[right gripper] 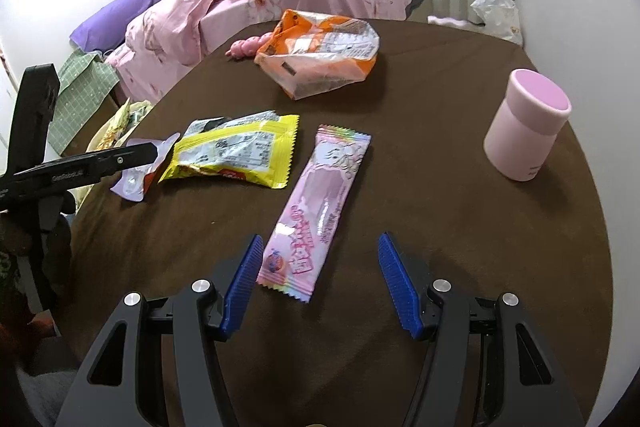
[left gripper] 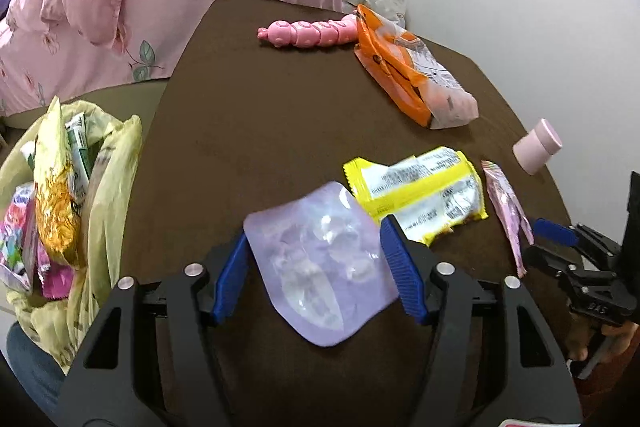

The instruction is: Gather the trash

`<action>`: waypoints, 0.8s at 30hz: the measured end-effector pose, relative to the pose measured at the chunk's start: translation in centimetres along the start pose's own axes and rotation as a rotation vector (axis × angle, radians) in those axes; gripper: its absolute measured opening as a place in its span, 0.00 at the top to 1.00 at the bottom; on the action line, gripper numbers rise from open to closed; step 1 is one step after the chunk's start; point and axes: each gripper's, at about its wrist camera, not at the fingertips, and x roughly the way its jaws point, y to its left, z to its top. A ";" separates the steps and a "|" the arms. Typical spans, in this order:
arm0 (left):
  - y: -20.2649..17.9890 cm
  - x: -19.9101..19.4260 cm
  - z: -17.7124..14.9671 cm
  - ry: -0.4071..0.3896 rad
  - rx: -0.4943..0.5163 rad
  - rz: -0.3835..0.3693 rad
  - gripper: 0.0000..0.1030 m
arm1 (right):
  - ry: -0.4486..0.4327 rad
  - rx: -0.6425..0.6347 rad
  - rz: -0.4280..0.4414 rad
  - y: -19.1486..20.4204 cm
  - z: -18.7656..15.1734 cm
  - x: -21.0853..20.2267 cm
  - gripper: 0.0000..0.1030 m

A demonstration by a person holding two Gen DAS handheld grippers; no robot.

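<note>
In the left wrist view, your left gripper [left gripper: 316,259] has its two blue fingers spread wide, one on each side of a pale purple plastic piece [left gripper: 320,267]. This piece lies between the fingers, but I cannot tell if they press it or only stand beside it. Its far corner lies over the yellow wrapper [left gripper: 420,191] on the brown table [left gripper: 260,107]. Farther back are an orange bag [left gripper: 408,67] and a pink toy [left gripper: 308,31], which touch each other. A thin pink wrapper [left gripper: 506,207] lies to the right, with a pink cup [left gripper: 536,147] beyond it. At the left edge of the table a yellowish trash bag [left gripper: 100,195] is open and holds several wrappers. Your right gripper [left gripper: 560,239] shows at the right edge.

In the right wrist view, your right gripper [right gripper: 318,275] is released, with the fingers wide apart above the table [right gripper: 440,187]. The near end of the pink wrapper [right gripper: 316,211] lies between them, closer to the left finger. The yellow wrapper [right gripper: 236,151] lies just beside it to the left, and the purple piece [right gripper: 136,175] is at the tip of your left gripper [right gripper: 132,155]. The pink cup [right gripper: 524,131] stands upright at the right, and the orange bag [right gripper: 320,55] is behind.
</note>
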 end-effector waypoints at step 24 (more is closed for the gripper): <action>0.4 -4.6 0.1 -0.099 0.000 -0.059 0.98 | 0.001 -0.090 0.006 1.5 4.6 0.2 0.86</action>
